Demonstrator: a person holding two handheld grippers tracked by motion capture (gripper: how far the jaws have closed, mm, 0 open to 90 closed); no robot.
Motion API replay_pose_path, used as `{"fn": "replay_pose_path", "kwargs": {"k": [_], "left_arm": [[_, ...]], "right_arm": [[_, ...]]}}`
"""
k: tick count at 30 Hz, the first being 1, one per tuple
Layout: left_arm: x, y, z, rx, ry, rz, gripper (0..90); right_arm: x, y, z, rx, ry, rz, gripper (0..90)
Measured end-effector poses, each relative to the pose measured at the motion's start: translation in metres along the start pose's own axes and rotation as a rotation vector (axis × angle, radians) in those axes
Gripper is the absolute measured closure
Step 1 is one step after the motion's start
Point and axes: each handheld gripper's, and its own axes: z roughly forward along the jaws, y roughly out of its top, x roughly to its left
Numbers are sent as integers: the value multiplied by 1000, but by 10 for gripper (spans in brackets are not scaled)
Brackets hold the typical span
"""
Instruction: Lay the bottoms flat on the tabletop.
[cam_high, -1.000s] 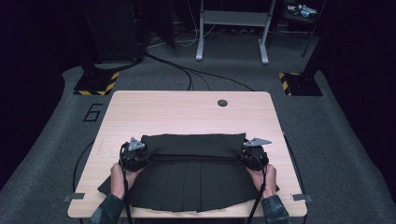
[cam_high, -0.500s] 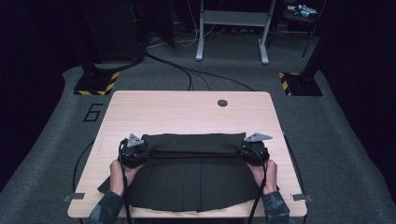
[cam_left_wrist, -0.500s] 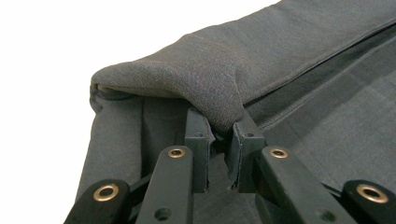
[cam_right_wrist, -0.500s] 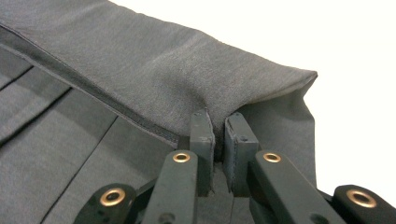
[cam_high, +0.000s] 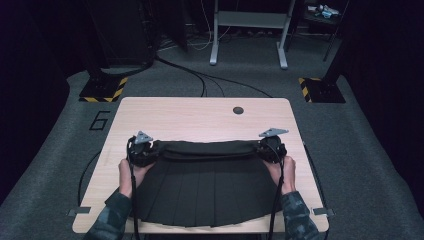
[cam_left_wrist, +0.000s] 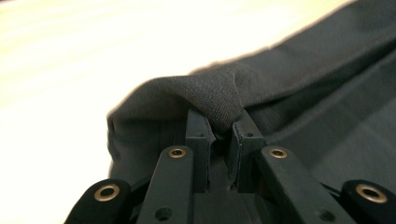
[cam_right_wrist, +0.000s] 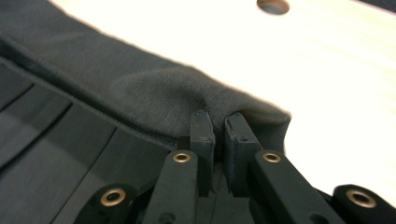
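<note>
A: Lifted and carried toward the far edge since a second ago: both claws, and with them the folded top band of the black pleated skirt (cam_high: 200, 185).

B: From the left?

A: Left claw (cam_high: 143, 150) pressed together on a pinch of cloth at the band's left corner (cam_left_wrist: 219, 95). Skirt spread across the near half of the worktop (cam_high: 200, 112), hem toward the near edge. Right claw (cam_high: 270, 145) likewise clamped on the right corner (cam_right_wrist: 219, 105).

B: Handling?

A: Probably light, soft and limp. Sags between the two grips, pleats likely to shift. Best held at the band's corners, where the doubled fabric gives more to bite. Thin weave may slip from a shallow pinch.
</note>
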Motion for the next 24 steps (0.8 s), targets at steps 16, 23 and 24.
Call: {"fn": "replay_pose_path", "kwargs": {"k": [16,23,24], "left_arm": [[41,58,0,-69,167,-148,228],[46,23,-18,-36,166,-152,210],[46,16,-21,-29,168,-150,211]], "right_arm": [[-29,84,17,19,-90,132,459],[-30,56,7,19,-70,112,317],[-29,50,4,13,-61,112,303]]}}
